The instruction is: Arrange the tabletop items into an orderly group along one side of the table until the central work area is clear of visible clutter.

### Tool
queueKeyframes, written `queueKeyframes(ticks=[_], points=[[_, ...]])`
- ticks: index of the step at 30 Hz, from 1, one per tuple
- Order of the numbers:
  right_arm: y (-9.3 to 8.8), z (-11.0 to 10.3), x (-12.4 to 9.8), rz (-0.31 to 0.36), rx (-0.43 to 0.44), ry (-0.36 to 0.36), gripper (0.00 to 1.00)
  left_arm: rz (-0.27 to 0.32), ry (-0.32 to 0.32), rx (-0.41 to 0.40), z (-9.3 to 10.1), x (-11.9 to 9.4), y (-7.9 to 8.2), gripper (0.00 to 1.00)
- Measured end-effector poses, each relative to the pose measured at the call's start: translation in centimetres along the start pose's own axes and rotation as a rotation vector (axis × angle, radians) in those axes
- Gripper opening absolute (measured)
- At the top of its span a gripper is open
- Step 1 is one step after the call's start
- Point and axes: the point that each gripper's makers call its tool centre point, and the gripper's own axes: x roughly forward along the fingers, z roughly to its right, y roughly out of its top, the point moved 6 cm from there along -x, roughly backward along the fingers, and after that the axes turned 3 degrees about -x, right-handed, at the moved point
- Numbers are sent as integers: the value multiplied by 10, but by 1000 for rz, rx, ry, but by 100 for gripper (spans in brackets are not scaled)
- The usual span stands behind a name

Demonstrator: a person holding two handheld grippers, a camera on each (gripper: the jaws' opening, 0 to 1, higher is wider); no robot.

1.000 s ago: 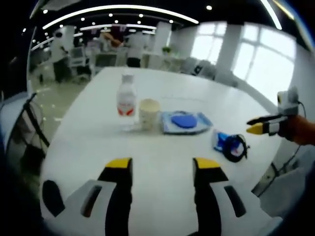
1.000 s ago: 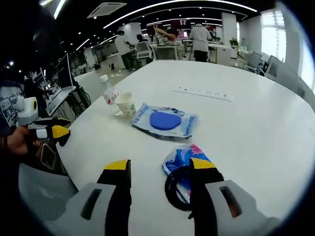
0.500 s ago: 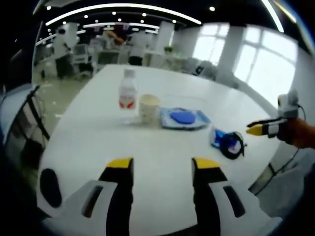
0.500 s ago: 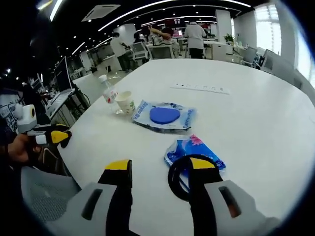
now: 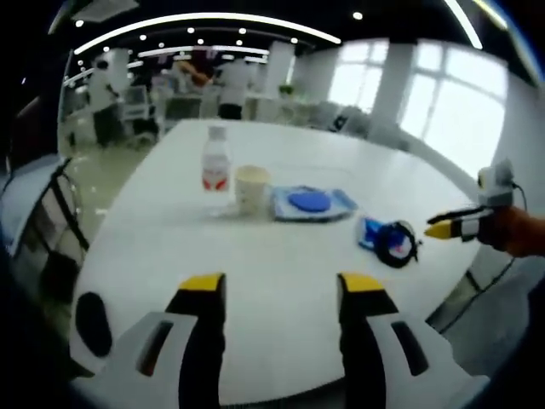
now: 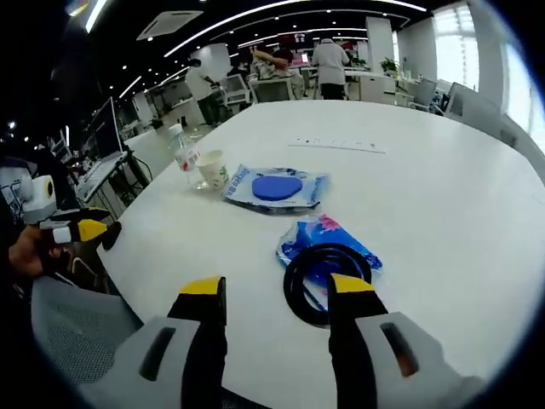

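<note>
On the white table stand a water bottle with a red label and a paper cup, side by side. To their right lie a clear packet with a blue disc and a blue-pink packet under a black ring. In the right gripper view the same row reads bottle, cup, disc packet, black ring. My left gripper is open over the near table edge. My right gripper is open, its right finger beside the ring. Each gripper appears in the other's view: the right gripper and the left gripper.
A strip of sockets is set into the table beyond the packets. A mesh chair stands at the near left edge. Another chair is left of the table. People and desks fill the office behind.
Both cameras have pulled back from the table; the items look smaller and farther. The right gripper has backed off the black ring. The items have not moved.
</note>
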Motion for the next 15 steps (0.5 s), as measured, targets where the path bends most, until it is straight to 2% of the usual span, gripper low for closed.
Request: queueKeyframes(ticks=[3, 8, 15], points=[[-12, 10, -6, -10, 26, -27, 46, -5, 10, 54, 5, -9, 1, 48], [-27, 28, -8, -37, 72, -65, 43, -7, 46, 75, 1, -12, 0, 47], [-29, 50, 2, -51, 95, -94, 39, 32, 120, 90, -7, -24, 4, 47]])
